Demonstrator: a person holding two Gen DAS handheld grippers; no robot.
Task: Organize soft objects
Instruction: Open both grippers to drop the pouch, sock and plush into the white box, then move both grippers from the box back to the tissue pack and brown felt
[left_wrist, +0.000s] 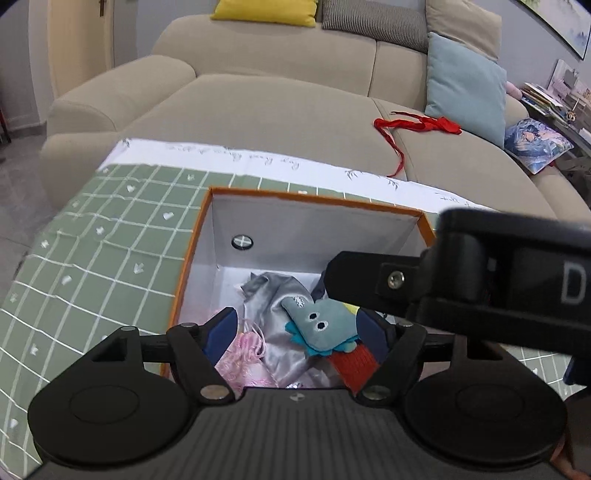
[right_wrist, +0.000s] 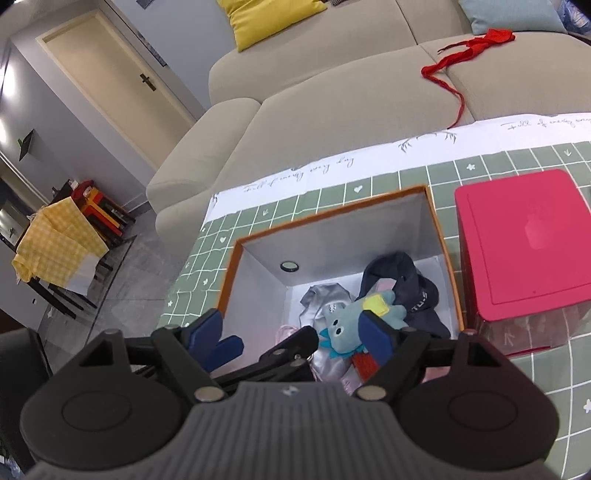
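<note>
An orange-rimmed box (left_wrist: 192, 251) with white walls stands on a green checked cloth (left_wrist: 96, 251). Inside lie a grey-blue plush toy (left_wrist: 319, 325), silver cloth (left_wrist: 269, 299), a pink item (left_wrist: 243, 354) and a dark garment (right_wrist: 417, 291). My left gripper (left_wrist: 295, 328) is open, hovering over the box's near part, the plush between its blue pads (left_wrist: 221, 328). My right gripper (right_wrist: 299, 339) is open over the same box (right_wrist: 229, 273), right pad beside the plush (right_wrist: 347, 325). The right gripper's body crosses the left view (left_wrist: 480, 280).
A beige sofa (left_wrist: 277, 107) lies behind the table, with a red ribbon (left_wrist: 417, 125), a light blue cushion (left_wrist: 465, 85) and a yellow cushion (left_wrist: 266, 11) on it. A pink lidded box (right_wrist: 524, 243) stands right of the orange box. A table with yellow cloth (right_wrist: 55, 236) stands far left.
</note>
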